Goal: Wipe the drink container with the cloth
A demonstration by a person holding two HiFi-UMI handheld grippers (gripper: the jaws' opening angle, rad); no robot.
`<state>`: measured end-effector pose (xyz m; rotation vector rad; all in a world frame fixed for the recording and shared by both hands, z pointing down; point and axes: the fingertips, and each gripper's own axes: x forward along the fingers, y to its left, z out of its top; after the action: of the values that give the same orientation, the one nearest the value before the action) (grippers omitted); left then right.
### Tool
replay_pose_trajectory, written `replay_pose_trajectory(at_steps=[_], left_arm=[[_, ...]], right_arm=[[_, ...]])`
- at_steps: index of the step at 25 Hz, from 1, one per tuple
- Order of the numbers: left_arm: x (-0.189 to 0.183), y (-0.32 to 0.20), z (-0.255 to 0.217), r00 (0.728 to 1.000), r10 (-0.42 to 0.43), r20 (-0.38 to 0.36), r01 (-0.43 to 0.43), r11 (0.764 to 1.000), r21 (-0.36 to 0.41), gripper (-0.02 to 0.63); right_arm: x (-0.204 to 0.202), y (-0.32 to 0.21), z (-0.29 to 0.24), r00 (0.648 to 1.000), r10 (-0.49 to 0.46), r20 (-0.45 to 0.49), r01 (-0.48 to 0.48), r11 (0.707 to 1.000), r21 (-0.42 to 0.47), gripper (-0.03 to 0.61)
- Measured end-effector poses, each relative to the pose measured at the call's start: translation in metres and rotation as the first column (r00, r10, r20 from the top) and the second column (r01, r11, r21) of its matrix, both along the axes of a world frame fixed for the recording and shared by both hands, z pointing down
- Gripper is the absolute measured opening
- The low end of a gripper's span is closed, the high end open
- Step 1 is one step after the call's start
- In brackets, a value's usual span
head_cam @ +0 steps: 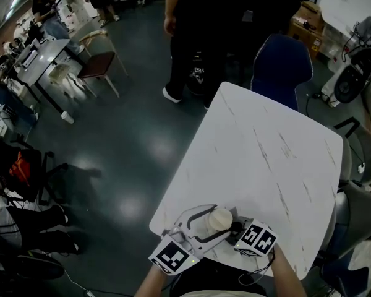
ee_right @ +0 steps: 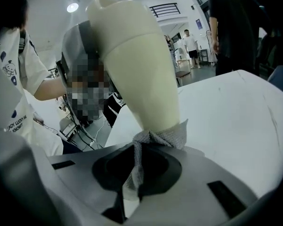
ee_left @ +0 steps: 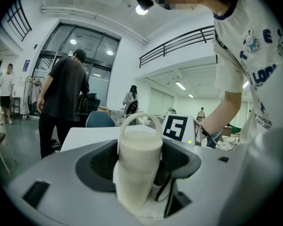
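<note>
A cream drink container (head_cam: pixel 221 218) with a loop handle stands near the front edge of the white table (head_cam: pixel 266 153). My left gripper (head_cam: pixel 205 223) is shut on the drink container (ee_left: pixel 139 159), one jaw on each side of its body. In the right gripper view the container (ee_right: pixel 137 65) leans to the left. My right gripper (ee_right: pixel 137 171) is shut on a grey mesh cloth (ee_right: pixel 146 142), which is pressed against the container's lower part. From the head view, the right gripper (head_cam: pixel 240 229) sits just right of the container and the cloth is hidden.
A person in black (head_cam: pixel 201 36) stands on the dark floor past the table's far-left corner. A blue chair (head_cam: pixel 281 64) is at the far edge and a grey chair (head_cam: pixel 358 218) at the right. Desks and seated people fill the left side.
</note>
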<state>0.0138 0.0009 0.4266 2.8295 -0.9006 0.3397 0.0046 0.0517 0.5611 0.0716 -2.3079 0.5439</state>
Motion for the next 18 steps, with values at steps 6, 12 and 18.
replay_pose_trajectory(at_steps=[6, 12, 18], left_arm=[[-0.003, -0.003, -0.003, 0.997, -0.071, -0.016, 0.071, 0.997, -0.019, 0.293], [-0.009, 0.000, -0.014, 0.988, -0.142, -0.066, 0.142, 0.990, -0.007, 0.295], [-0.024, 0.006, -0.033, 0.969, -0.224, -0.104, 0.224, 0.975, -0.017, 0.295]], right_arm=[[0.004, -0.003, -0.007, 0.999, 0.041, 0.005, -0.041, 0.999, 0.022, 0.032], [0.014, -0.004, -0.025, 0.996, 0.090, 0.027, -0.091, 0.994, 0.059, 0.032], [0.031, -0.017, -0.056, 0.977, 0.208, 0.046, -0.213, 0.962, 0.168, 0.032]])
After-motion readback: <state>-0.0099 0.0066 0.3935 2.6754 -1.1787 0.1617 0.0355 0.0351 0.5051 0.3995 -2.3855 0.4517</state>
